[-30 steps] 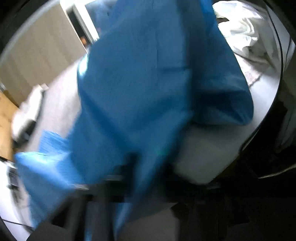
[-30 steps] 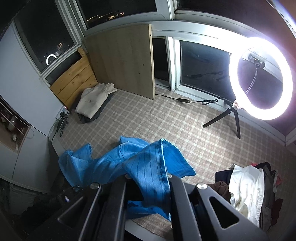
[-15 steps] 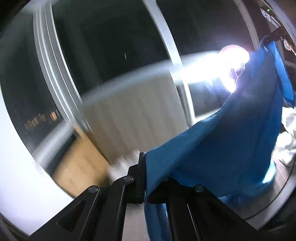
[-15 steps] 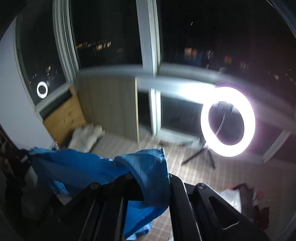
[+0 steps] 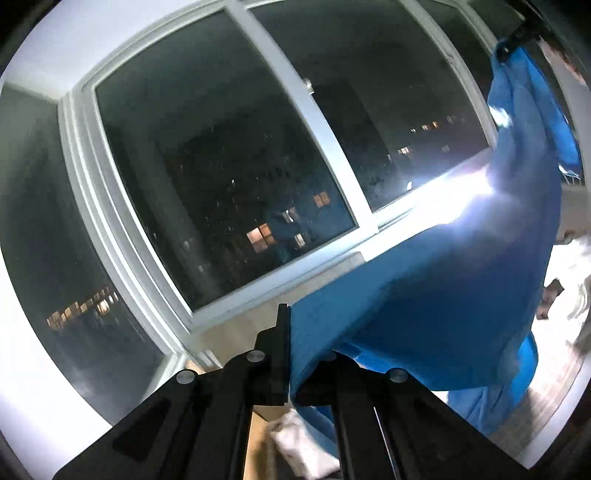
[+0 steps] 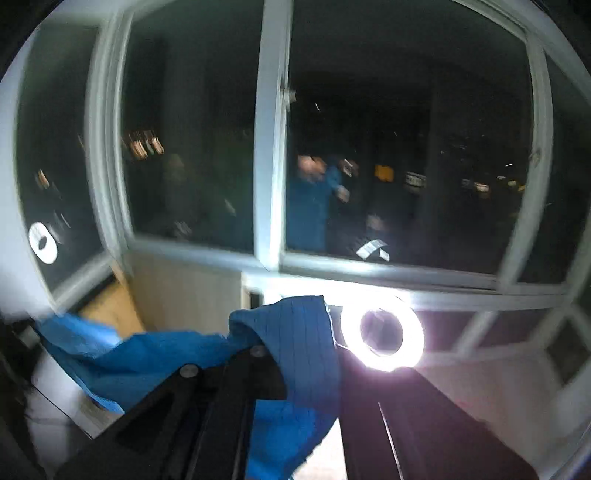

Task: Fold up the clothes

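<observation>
A blue garment (image 5: pixel 436 295) hangs in the air, stretched between my two grippers. My left gripper (image 5: pixel 295 354) is shut on one edge of it at the bottom centre of the left wrist view. The cloth rises to the upper right, where my right gripper (image 5: pixel 517 33) holds its other end. In the right wrist view my right gripper (image 6: pixel 295 350) is shut on a pinstriped fold of the blue garment (image 6: pixel 299 339), and the cloth trails left toward the other end (image 6: pixel 66 332).
Both cameras face large dark windows with white frames (image 5: pixel 325 122). A lit ring light (image 6: pixel 382 338) glares low in the right wrist view. A white garment (image 5: pixel 306 443) lies on the floor below. A pale clothes pile (image 5: pixel 569 280) shows at the right edge.
Both grippers have lifted the blue garment high off the floor. The views have swung up from the floor and rug to the windows. The cloth is now spread between the grippers.
</observation>
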A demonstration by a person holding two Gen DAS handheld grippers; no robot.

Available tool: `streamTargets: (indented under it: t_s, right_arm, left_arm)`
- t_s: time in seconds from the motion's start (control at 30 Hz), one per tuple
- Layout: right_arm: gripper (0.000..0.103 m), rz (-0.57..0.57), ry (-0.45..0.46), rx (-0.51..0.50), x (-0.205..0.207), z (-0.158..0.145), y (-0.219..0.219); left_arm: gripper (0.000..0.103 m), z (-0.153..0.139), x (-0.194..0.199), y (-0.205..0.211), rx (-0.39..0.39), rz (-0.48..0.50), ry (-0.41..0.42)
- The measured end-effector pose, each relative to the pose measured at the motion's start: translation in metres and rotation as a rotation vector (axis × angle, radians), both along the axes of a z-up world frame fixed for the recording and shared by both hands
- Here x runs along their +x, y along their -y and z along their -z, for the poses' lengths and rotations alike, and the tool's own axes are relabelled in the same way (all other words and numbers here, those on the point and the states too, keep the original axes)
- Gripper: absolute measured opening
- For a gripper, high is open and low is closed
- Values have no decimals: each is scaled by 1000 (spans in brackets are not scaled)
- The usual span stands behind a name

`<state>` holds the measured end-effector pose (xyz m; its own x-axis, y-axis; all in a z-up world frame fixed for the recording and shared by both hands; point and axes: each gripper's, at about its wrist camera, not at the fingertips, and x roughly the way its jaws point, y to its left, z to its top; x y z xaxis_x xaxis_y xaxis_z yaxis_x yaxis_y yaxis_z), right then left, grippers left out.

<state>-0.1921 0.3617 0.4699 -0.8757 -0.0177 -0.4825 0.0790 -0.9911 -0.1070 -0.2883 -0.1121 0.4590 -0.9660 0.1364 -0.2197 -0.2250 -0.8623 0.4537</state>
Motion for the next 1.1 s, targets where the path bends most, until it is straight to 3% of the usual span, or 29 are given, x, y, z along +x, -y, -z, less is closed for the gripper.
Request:
streamTargets:
  t_s: [0.03,0.17,0.27,0.33,0.43,0.53,0.63,0.67,0.87,1.0,1.1]
  right_arm:
    - [2,-15,-8,14,10,-7,11]
    - [2,14,13,30,22,-17,26]
    - [2,68,142,57,4,27,23]
    - [2,95,212,52,-7,58,19]
    - [2,127,233,39,-10,67,17]
    - [2,166,121,51,15,11,20]
    - [2,217,-45,44,67,-69,21]
    - [2,230,-87,45,81,-88,23]
    - [2,266,-221,96,140,-146,49]
    - [2,286,-303,128,177,-181,65]
    - [2,259,-274,136,169,-171,63]
  left_arm:
    - [1,-6,4,4,-9,11,-17]
    - [1,-14,-7,27,63,39,39]
    - [1,40,-39,29,-6,23,191]
    - [1,61,-53,28,0,42,269]
    - [1,51,-58,22,-19,58,255]
    - [1,-9,-35,31,-23,53,138]
    - [1,-68,-12,41,-28,48,21]
    - [1,-73,-3,58,-38,44,-21]
    - [1,-139,84,71,-63,32,-206]
    - [1,-156,114,87,-42,26,-243]
    - [2,-148,121,93,-53,0,-240]
